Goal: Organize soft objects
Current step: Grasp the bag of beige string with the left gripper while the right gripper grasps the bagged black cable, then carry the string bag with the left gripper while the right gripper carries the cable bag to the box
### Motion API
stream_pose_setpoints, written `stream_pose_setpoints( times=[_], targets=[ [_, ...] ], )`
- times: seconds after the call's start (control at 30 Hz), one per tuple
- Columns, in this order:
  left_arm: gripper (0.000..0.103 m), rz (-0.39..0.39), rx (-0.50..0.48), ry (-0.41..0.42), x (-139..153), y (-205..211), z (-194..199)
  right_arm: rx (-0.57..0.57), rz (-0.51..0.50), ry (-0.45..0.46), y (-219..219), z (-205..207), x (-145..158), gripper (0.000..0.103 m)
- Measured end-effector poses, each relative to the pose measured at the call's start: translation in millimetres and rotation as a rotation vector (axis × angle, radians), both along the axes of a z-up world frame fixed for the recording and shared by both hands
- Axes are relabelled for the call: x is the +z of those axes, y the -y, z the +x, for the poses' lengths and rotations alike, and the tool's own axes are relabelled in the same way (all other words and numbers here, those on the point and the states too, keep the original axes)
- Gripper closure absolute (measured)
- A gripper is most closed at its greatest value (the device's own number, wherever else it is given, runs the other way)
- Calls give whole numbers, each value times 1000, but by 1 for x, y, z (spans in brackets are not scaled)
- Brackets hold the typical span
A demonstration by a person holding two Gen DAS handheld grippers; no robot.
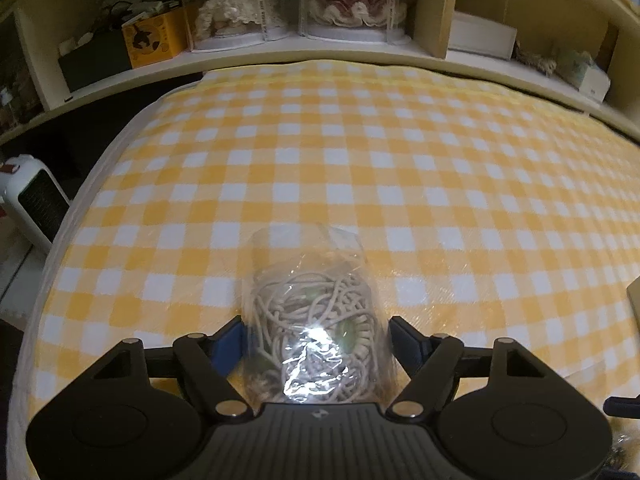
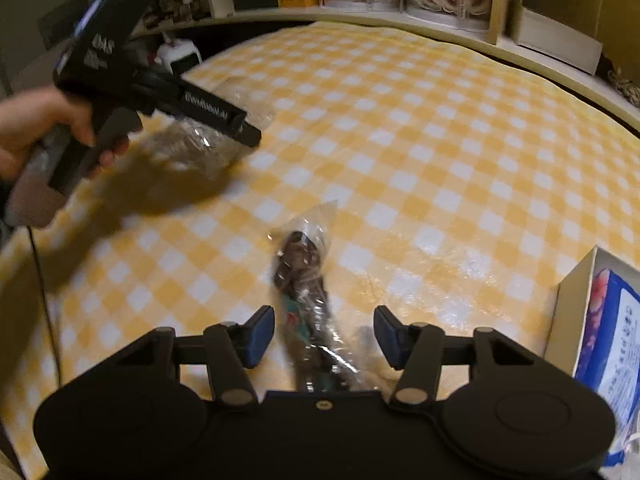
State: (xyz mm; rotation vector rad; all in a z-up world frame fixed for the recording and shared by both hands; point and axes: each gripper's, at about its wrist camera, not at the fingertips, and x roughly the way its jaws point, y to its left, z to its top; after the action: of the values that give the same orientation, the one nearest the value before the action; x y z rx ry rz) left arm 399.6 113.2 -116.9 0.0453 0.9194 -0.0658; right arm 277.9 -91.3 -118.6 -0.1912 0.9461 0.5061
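Yellow-white checked bedcover — cream (bagged) cord

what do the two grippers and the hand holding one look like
Both grippers, left and right, are matte black with linkage arms, silver pivot pins and blue-padded fingers. From outside, the left one shows white lettering and a thin dark cable. The hand is bare; no sleeve shows.

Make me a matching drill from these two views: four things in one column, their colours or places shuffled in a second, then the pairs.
Things:
1. bag of cord
2. bag with dark contents
3. bed cover
4. carton on the shelf

Descriptions:
A. yellow and white checks
B. between the right tool's fingers, untouched by them
C. yellow with a black figure
D. between the left tool's fingers, pale tangle inside

Pairs: 1-D, 2-B, 3-A, 4-C
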Motion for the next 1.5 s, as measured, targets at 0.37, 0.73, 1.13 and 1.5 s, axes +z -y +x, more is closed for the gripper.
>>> stream_pose_setpoints(
  times=[0.37,0.73,1.13,1.5],
  targets=[
    [46,17,40,0,-3,4,-12,54,-38,-22,-11,-5,-9,74],
    [51,-28,27,15,9,-2,-64,-108,55,71,11,-13,21,81],
    [51,-124,-30,162,77,35,-120,-222,144,178,43,-39,68,81],
    [51,-212,-74,201,100,64,-167,-304,213,238,78,-77,101,81]
  ],
)
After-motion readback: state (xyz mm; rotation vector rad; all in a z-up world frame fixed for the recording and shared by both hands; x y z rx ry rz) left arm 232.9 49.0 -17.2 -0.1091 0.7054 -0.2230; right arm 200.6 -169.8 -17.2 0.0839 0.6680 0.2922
